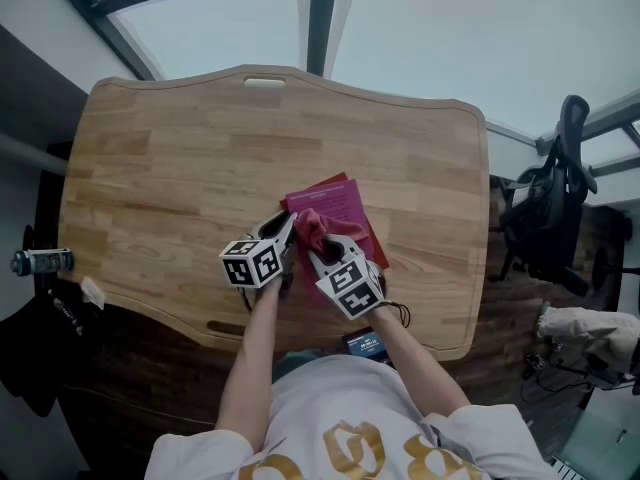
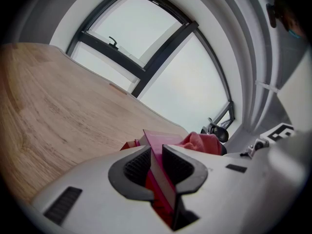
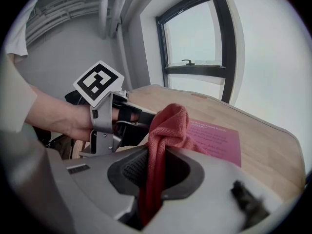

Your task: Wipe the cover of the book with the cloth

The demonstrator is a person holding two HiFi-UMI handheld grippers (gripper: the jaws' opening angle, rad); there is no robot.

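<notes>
Closest to the head camera is the person's white shirt with gold print (image 1: 330, 423), from which two bare forearms reach over the near edge of the table and converge.

The left gripper (image 1: 288, 230) points toward the far right and tilts only slightly down. Its jaws are partly closed and clamp the near-left edge of the thin book with a magenta cover (image 1: 345, 208). In the left gripper view the book (image 2: 155, 145) stands edge-on between the ribbed pads (image 2: 139, 165), pressed from both sides. The left hand (image 3: 68, 121) wraps the gripper's handle.

The right gripper (image 1: 322, 248) points toward the far left and tilts down more steeply. Its jaws are nearly closed, pinching a bunched coral-red cloth (image 3: 168, 126) that rises in a fold above the pads. The cloth (image 1: 310, 226) sits on the near-left part of the cover, just beside the left gripper's tips.

The book lies flat near the middle of the light wooden table with rounded corners (image 1: 180, 168), a little toward its near-right. A darker red layer (image 1: 377, 246) shows under the cover along the right side.

Off the table's left edge is a small cylindrical container (image 1: 40, 261); what it holds cannot be told. A black office chair (image 1: 545, 218) stands to the right, and large window panes (image 1: 480, 38) fill the far side.
</notes>
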